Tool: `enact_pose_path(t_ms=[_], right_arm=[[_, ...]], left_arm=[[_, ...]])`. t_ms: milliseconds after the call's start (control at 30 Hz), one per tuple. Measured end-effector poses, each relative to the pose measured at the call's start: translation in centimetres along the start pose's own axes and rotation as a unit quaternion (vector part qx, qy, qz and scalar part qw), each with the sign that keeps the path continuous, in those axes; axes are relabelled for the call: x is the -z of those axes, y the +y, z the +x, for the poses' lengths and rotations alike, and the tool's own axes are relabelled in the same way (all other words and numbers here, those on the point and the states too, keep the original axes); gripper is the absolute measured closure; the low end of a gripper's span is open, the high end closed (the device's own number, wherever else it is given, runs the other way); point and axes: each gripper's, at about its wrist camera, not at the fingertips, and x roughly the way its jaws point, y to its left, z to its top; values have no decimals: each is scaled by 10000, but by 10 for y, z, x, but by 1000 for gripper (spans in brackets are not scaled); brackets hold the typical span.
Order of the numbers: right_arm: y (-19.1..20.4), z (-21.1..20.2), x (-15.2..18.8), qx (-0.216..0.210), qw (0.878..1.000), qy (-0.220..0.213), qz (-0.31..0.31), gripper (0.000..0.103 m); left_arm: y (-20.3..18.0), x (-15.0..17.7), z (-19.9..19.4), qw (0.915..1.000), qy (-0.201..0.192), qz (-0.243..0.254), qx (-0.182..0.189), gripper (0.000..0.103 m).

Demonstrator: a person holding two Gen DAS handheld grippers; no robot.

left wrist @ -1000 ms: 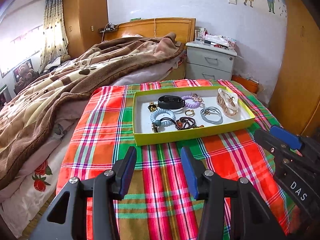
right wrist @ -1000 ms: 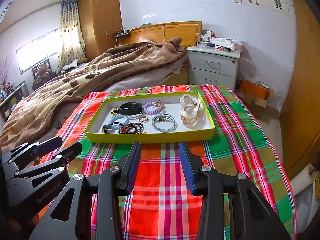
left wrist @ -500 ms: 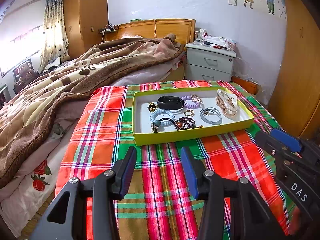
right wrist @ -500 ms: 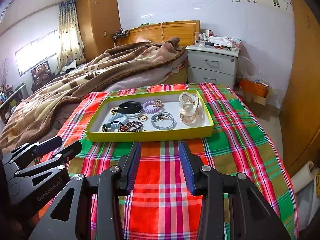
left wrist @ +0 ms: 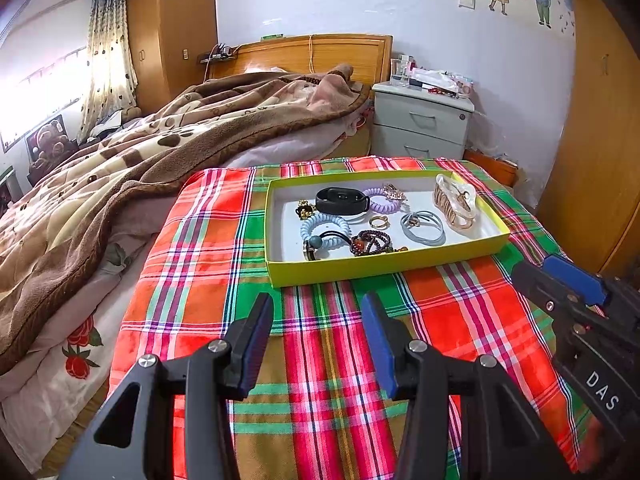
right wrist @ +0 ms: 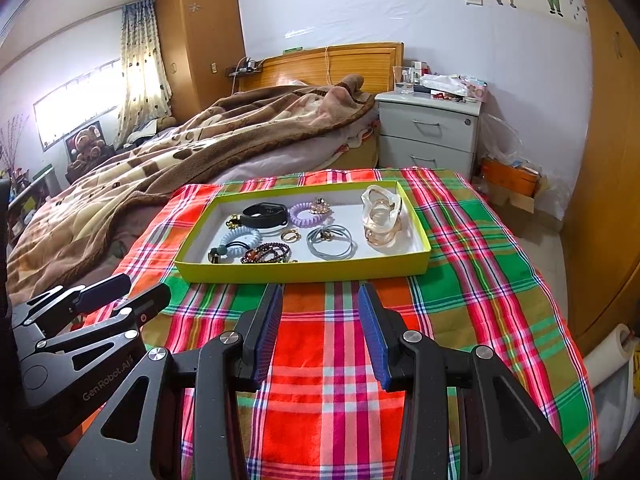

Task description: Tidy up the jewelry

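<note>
While both tools gape empty, left tool (left wrist: 318, 312), right tool (right wrist: 320, 300), rectangular yellow cardboard tray (right wrist: 304, 272), coiled bands.

Yellow tray (left wrist: 372, 270) of jewelry on plaid cloth (left wrist: 192, 248), left hand-held gripper (left wrist: 318, 314) agape

1. You have one yellow tray (right wrist: 304, 272) on the plaid cloth (right wrist: 460, 288).
2. In it, count two coiled hair ties: a light blue one (right wrist: 244, 237) and a purple one (right wrist: 305, 215).
3. One black wristband (right wrist: 264, 215).
4. One beaded bracelet (right wrist: 266, 253).
5. One grey elastic loop (right wrist: 331, 242).
6. One clear hair claw (right wrist: 382, 220).
7. One small gold ring (right wrist: 290, 235); other small gold pieces are too tiny to count.
8. You hold two grippers: left gripper (left wrist: 318, 340), right gripper (right wrist: 320, 332).
</note>
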Motion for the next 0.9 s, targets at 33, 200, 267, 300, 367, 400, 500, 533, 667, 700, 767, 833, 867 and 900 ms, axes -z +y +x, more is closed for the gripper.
enact_pose_path(t_ms=[33, 200, 267, 300, 367, 400, 500, 533, 667, 700, 767, 833, 867, 900], right_arm=[[0, 0, 0, 10, 10000, 5, 3, 63], [0, 0, 0, 19, 10000, 14, 8, 63], [0, 0, 0, 21, 10000, 25, 0, 63], [0, 0, 0, 19, 10000, 23, 0, 63], [0, 0, 0, 21, 10000, 20, -1, 63], [0, 0, 0, 18, 10000, 20, -4, 63], [1, 0, 0, 61, 10000, 32, -11, 63], [0, 0, 0, 52, 10000, 38, -4, 63], [1, 0, 1, 51, 10000, 38, -7, 63], [1, 0, 1, 49, 10000, 39, -5, 63], [1, 0, 1, 52, 10000, 32, -8, 63], [1, 0, 1, 54, 10000, 33, -5, 63], [1, 0, 1, 49, 10000, 33, 0, 63], [1, 0, 1, 48, 10000, 35, 2, 63]], left_arm=[[0, 0, 0, 10000, 2, 6, -1, 55], [2, 0, 0, 10000, 23, -26, -20, 55], [2, 0, -1, 10000, 24, -19, -21, 55], [2, 0, -1, 10000, 26, -23, -27, 55], [3, -1, -1, 10000, 21, -19, -34, 55], [3, -1, -1, 10000, 37, -18, -43, 55], [3, -1, -1, 10000, 49, -32, -51, 55], [3, -1, -1, 10000, 44, -41, -52, 55], [4, 0, -1, 10000, 45, -38, -62, 55], [4, 0, -1, 10000, 51, -33, -61, 55], [4, 0, -1, 10000, 62, -31, -57, 55], [4, 0, 0, 9999, 97, -41, -53, 55], [4, 0, 0, 9999, 107, -37, -56, 55], [4, 0, 0, 9999, 113, -33, -57, 55]])
